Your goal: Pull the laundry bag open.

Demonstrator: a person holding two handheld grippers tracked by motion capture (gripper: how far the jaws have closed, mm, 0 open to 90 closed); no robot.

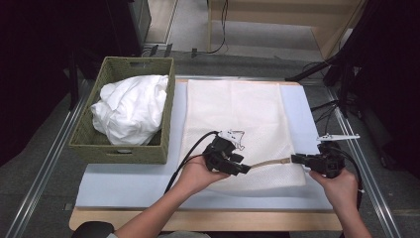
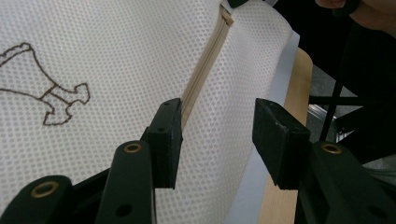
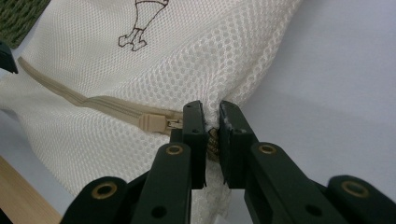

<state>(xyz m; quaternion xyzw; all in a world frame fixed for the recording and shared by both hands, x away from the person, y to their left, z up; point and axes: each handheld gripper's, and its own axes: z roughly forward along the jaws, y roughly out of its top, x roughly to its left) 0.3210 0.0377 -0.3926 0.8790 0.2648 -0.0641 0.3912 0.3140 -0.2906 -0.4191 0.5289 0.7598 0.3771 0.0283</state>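
White mesh laundry bag (image 1: 237, 124) flat at frame centre. Right gripper (image 3: 212, 122) clamped on bag's corner (beside the zipper pull (image 3: 152, 122)); left gripper (image 2: 217, 135) half open astride the zipper (image 2: 205, 60), gripping nothing.

White mesh laundry bag (image 1: 237, 124), flat on pale blue mat, centre of table, long axis 12 to 6 o'clock. Fine honeycomb netting, brown outline drawing stitched near middle. Beige zipper (image 1: 270, 162) along near edge at 6 o'clock, closed; slider (image 3: 152, 122) toward 4 o'clock corner. That corner bunched and lifted slightly off the mat.
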